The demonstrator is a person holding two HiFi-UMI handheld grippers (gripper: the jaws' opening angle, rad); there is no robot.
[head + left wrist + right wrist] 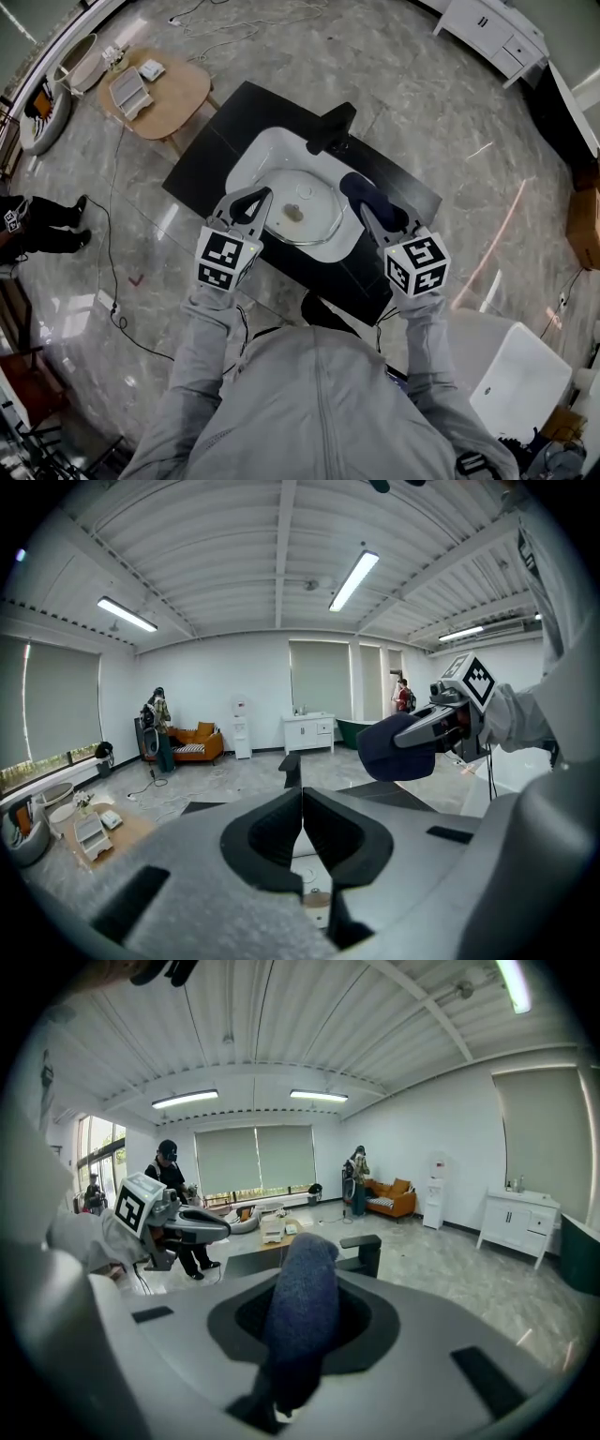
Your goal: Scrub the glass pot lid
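Observation:
The glass pot lid (319, 204) lies in the white sink (251, 157) set in a black table (220, 131); a brownish spot shows near its knob. My left gripper (255, 214) hangs over the lid's left rim, shut with nothing in it; its jaws meet in the left gripper view (302, 829). My right gripper (373, 214) is at the lid's right side, shut on a dark blue cloth (364, 192). That cloth (298, 1307) fills the jaws in the right gripper view, and the cloth (401, 748) also shows in the left gripper view.
A black faucet (333, 127) stands at the sink's far edge. A wooden side table (164, 94) with small items is at the far left, a person's feet (52, 225) at the left, a white cabinet (492, 33) far right, and a white tub (520, 375) near right.

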